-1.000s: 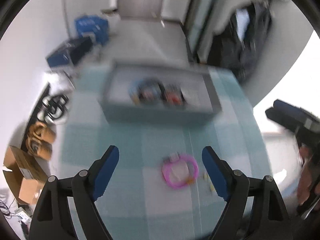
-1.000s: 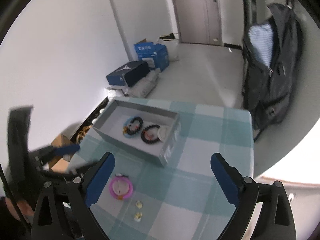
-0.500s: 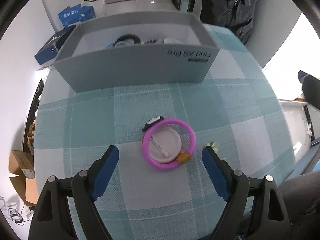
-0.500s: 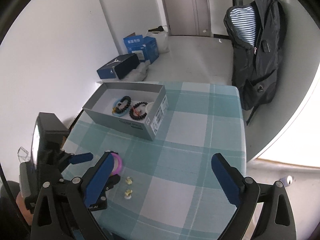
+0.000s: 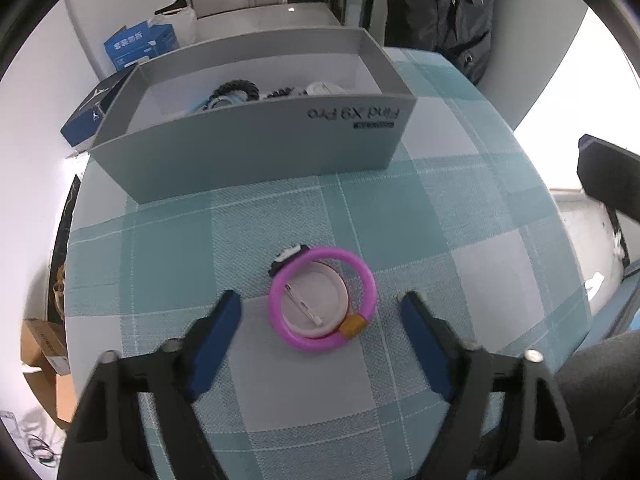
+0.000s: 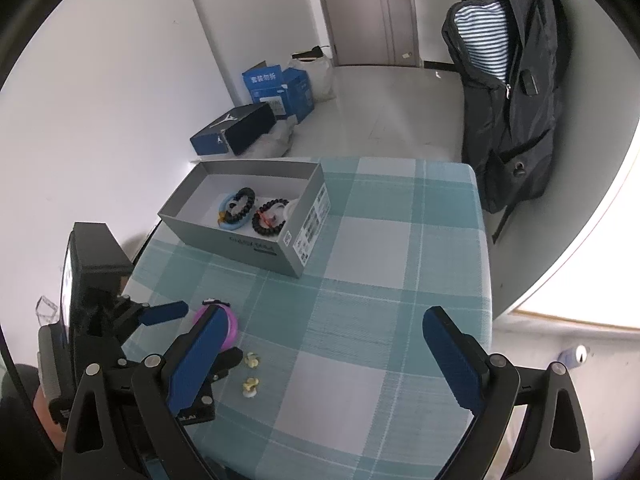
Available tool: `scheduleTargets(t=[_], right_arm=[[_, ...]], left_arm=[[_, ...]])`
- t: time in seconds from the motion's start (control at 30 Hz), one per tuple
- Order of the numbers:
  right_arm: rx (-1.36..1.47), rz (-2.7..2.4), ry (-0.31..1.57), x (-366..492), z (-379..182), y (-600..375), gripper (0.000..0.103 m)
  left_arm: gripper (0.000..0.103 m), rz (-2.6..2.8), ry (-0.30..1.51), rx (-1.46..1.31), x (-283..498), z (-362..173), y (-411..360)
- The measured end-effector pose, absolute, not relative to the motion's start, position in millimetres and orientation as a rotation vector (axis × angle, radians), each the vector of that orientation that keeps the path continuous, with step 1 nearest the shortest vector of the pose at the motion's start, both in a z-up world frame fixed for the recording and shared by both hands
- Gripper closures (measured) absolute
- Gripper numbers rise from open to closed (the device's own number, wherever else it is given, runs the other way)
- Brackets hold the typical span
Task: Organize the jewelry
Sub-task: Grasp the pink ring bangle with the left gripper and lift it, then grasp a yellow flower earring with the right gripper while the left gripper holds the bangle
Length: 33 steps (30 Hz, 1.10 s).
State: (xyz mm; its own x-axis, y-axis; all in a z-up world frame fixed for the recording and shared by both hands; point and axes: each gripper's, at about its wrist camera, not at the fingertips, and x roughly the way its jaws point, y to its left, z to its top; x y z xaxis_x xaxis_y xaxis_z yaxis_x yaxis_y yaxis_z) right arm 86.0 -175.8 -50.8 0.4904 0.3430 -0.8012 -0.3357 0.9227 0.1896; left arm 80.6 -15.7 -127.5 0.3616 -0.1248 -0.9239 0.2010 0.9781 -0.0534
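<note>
Left wrist view: the left claw is closing around the pink bracelet, which lies on the tabletop in front of the grey box; no pad touches yet. The ring could squirt sideways if one pad lands first.

Right wrist view: the right claw gapes empty, near two small yellow earrings.

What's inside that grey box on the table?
The grey box holds a blue bracelet with a black beaded one lying on it, another black beaded bracelet, and something white partly hidden by the wall.
</note>
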Motion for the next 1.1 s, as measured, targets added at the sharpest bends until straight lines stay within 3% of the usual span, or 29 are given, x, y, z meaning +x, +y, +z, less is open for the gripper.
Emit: scheduleTargets(t=[0.03,0.07,0.27,0.97,1.03,1.1], right_arm=[[0.007,0.413,0.975,86,-51,-175,0.004],[0.006,0.413,0.977,86,-52,-175,0.004],[-0.009,0.411,0.987,85,-55,-171,0.004],[-0.087,0.536,1.073,69,-85,-144,0.006],[-0.097,0.56,1.089,66,-91,-138,0.01],[-0.114,0.596,1.107,62,-98,-130,0.023]], left_arm=[[0.046,-0.214,1.191,0.083,84,-130,-18],[0.049,-0.207,1.186,0.1,83,-130,-19],[0.059,-0.211,1.166,0.114,83,-126,-18],[0.06,-0.236,1.007,-0.167,83,-58,30],[0.06,-0.226,0.985,-0.19,84,-52,39],[0.06,-0.217,0.971,-0.211,85,-49,46]])
